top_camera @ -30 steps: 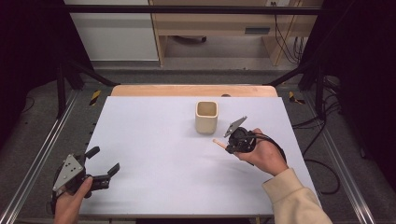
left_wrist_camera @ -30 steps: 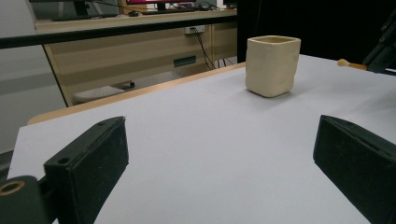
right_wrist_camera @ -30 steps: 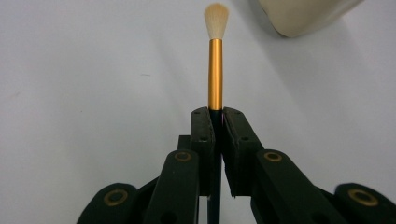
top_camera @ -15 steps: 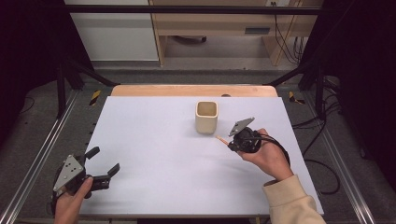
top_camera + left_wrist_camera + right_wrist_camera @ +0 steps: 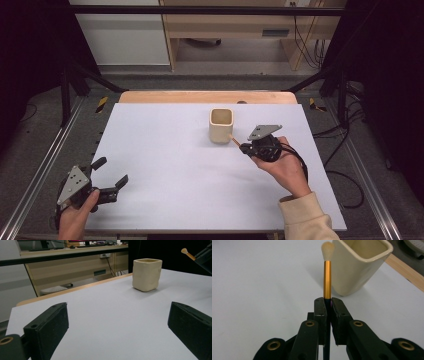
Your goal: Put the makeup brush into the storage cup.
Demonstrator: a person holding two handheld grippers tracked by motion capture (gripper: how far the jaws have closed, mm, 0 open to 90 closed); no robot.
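The right claw (image 5: 327,306) is clamped on the brush (image 5: 327,275) handle, bristles leading, just beside the cup (image 5: 221,125) for insertion; the left claw (image 5: 109,177) rests wide open, empty, on the desk (image 5: 165,150).

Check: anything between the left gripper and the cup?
Nothing. In the high view, bare white table runs from the left gripper to the cup.
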